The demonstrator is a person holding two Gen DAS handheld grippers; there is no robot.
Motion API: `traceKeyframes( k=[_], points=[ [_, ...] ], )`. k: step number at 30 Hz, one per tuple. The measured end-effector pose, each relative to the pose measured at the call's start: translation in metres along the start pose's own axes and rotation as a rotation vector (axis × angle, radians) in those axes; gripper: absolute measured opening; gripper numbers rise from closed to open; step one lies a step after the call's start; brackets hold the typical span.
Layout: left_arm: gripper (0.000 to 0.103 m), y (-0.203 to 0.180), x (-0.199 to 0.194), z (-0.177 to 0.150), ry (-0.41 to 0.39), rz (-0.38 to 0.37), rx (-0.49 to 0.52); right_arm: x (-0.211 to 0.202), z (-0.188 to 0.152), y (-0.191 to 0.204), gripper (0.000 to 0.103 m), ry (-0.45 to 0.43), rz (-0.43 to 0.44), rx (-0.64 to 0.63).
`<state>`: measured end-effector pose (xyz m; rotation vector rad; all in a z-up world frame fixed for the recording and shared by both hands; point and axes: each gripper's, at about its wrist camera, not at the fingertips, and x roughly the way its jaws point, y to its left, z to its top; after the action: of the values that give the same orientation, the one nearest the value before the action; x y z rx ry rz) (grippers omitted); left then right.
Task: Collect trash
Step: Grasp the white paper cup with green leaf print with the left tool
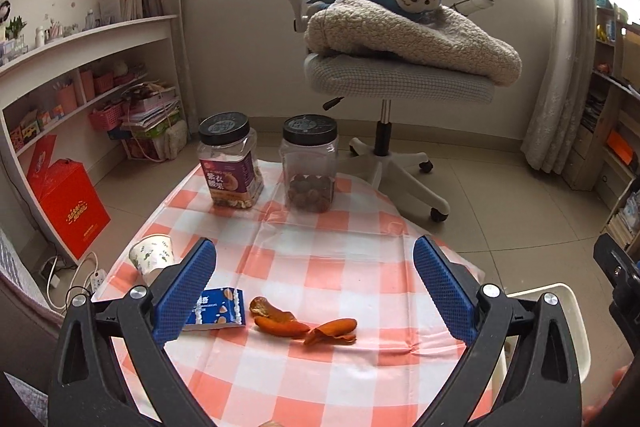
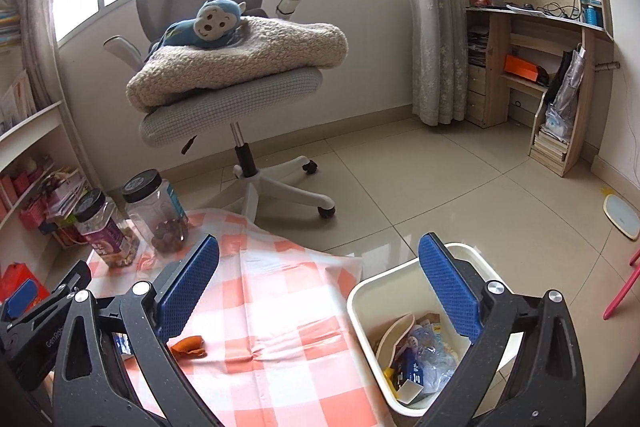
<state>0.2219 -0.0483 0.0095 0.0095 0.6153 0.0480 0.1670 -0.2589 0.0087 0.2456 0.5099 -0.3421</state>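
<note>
Checked orange-and-white cloth covers the low counter (image 1: 320, 267), and both tools hang over its near edge with jaws spread wide and nothing between them. Nearest the left tool (image 1: 314, 291), just ahead, lie the orange peels (image 1: 304, 325), long axis running across its jaws, beside a blue snack wrapper (image 1: 218, 311) and paper cup (image 1: 152, 255). The right tool (image 2: 318, 289) hovers nearer the white bin (image 2: 360, 299). Two snack jars (image 1: 308, 163) stand farther back.

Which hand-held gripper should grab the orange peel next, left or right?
Left. The left hand-held gripper is open, with the orange peel on the checked cloth between its fingers. The right hand-held gripper, also open, points toward the bin.
</note>
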Motion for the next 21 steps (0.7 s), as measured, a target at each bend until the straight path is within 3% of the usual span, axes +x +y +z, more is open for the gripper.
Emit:
traceKeyframes(
  k=[5,8,11,16,21],
  points=[
    [0.096,0.072,0.054,0.005,0.127,0.179,-0.070,0.010,-0.018,0.052,0.096,0.023,0.045,-0.120],
    [0.096,0.125,0.090,0.007,0.218,0.255,-0.171,0.016,-0.031,0.081,0.096,0.041,0.098,-0.208],
    [0.096,0.183,0.129,-0.001,0.350,0.241,-0.334,0.022,-0.044,0.105,0.096,0.066,0.139,-0.285],
    [0.096,0.259,0.177,-0.029,0.459,0.218,-0.567,0.036,-0.060,0.128,0.096,0.129,0.222,-0.346],
    [0.096,0.282,0.218,-0.050,0.548,0.102,-0.639,0.039,-0.079,0.152,0.096,0.153,0.314,-0.452]
  ],
)
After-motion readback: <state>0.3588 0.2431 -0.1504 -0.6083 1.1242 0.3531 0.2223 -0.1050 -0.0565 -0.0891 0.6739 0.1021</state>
